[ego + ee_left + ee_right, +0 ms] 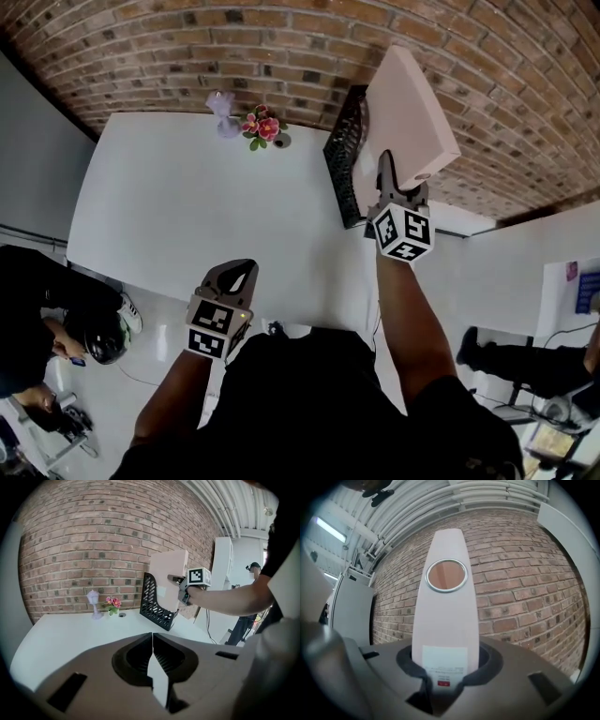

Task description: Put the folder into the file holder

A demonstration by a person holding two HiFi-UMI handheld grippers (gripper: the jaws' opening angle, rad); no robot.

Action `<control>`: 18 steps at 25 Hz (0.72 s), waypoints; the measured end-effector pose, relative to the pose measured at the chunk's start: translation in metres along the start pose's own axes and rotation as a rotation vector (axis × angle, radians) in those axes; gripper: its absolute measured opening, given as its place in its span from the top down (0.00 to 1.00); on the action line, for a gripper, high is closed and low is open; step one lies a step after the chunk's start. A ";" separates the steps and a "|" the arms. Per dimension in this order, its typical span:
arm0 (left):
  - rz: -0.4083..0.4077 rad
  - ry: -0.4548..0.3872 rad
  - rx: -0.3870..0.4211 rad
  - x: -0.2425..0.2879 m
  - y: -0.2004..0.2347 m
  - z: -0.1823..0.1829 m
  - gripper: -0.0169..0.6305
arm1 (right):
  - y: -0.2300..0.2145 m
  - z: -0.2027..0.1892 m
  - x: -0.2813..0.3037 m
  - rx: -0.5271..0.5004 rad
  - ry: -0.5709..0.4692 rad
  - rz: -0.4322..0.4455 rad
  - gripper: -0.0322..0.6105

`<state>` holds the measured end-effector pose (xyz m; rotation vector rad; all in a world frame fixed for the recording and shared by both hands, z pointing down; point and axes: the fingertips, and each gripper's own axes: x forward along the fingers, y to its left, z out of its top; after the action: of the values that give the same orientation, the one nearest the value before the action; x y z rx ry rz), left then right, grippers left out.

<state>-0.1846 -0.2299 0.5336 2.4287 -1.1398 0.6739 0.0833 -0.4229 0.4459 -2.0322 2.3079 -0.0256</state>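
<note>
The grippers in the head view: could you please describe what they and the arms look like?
The left gripper and right gripper are grey-brown with tapering tongs, each carrying a white cube with black square markers. The person wears a black short-sleeved top.

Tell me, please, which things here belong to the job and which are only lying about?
For the job:
- pink folder, clamped in the right tool
- black file holder, standing on the table

Only lying about:
- small flowers
- lilac lamp ornament
</note>
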 end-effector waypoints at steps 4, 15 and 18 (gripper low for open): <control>0.004 0.006 -0.009 0.000 0.003 -0.003 0.96 | 0.004 -0.001 0.002 -0.012 -0.005 0.008 0.70; -0.003 0.005 -0.020 0.005 0.002 -0.002 0.96 | 0.007 -0.009 0.011 -0.013 0.002 -0.005 0.70; 0.007 0.007 -0.025 0.005 0.007 -0.003 0.96 | 0.005 -0.011 0.012 -0.010 0.005 -0.005 0.69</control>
<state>-0.1876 -0.2356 0.5400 2.4005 -1.1481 0.6657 0.0761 -0.4351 0.4565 -2.0444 2.3106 -0.0192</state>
